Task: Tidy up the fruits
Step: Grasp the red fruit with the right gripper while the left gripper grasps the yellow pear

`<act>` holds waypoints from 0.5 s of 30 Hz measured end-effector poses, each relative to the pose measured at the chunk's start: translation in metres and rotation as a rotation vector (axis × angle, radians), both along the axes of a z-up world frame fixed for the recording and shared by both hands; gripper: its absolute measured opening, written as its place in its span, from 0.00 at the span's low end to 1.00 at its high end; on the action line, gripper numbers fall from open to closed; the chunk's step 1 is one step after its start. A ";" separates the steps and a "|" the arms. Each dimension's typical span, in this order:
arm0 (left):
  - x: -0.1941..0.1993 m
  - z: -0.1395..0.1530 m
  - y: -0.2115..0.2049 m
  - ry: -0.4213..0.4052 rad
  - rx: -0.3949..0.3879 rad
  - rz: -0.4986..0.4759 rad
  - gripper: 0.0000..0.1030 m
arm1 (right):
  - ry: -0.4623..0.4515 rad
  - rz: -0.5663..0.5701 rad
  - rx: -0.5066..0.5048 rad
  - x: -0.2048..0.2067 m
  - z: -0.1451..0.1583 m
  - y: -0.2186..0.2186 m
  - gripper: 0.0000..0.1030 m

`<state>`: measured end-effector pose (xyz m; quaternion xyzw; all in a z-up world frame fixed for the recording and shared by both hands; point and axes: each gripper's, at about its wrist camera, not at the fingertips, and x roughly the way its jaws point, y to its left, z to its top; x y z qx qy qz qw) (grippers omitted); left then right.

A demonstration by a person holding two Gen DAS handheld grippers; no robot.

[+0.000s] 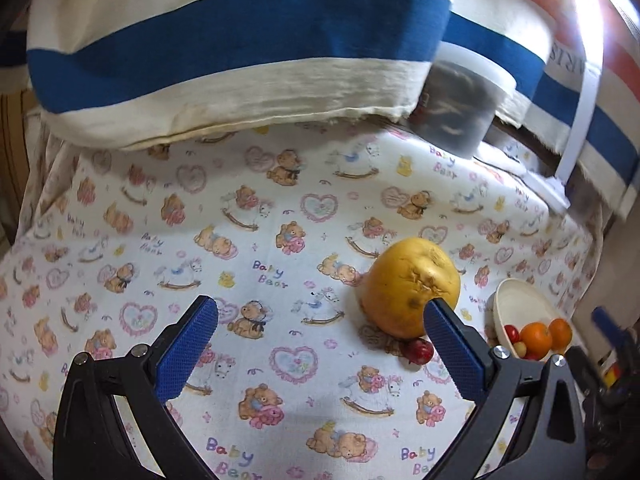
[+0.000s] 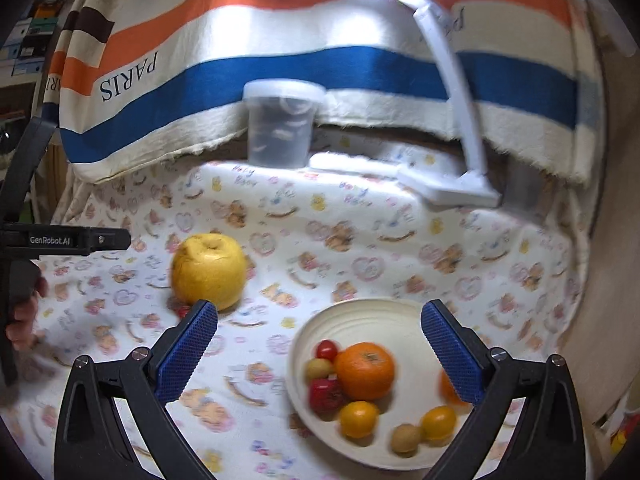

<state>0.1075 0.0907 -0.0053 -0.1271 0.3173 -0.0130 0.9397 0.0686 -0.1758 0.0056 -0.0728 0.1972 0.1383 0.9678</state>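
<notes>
The left hand-held gripper (image 1: 320, 344) is held spread and empty above the worktop (image 1: 260, 240), presumably so that the large yellow fruit (image 1: 412, 286) just ahead of its right finger can be taken between the jaws; a small red fruit (image 1: 419, 350) is seen tucked against that fruit's near side. The right hand-held gripper (image 2: 320, 344) is likewise held released and empty, low over the white bowl (image 2: 360, 312), in which an orange (image 2: 365, 370) and smaller fruits are already gathered, probably as the collecting place. The yellow fruit is nearly round, with no clear long axis, and its creased, dimpled end is turned upward and slightly toward the grippers.
</notes>
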 end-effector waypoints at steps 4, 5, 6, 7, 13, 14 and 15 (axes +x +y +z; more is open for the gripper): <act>-0.002 0.003 0.007 0.019 -0.043 0.012 0.99 | 0.139 0.053 0.076 0.020 0.007 0.021 0.99; -0.001 0.003 0.010 0.026 -0.061 0.016 0.99 | 0.190 0.076 0.114 0.028 0.007 0.028 0.99; -0.001 0.003 0.014 0.029 -0.088 0.021 0.99 | 0.229 0.092 0.135 0.035 0.005 0.034 0.98; -0.001 0.001 0.020 0.027 -0.129 0.021 0.99 | 0.267 0.103 0.147 0.042 0.003 0.041 0.95; 0.003 -0.001 0.036 0.031 -0.162 0.069 0.99 | 0.451 0.143 0.100 0.072 -0.029 0.090 0.63; 0.004 -0.001 0.037 0.032 -0.161 0.073 0.99 | 0.466 0.141 0.091 0.075 -0.035 0.096 0.62; 0.004 -0.001 0.038 0.032 -0.164 0.077 0.99 | 0.478 0.133 0.082 0.075 -0.041 0.101 0.62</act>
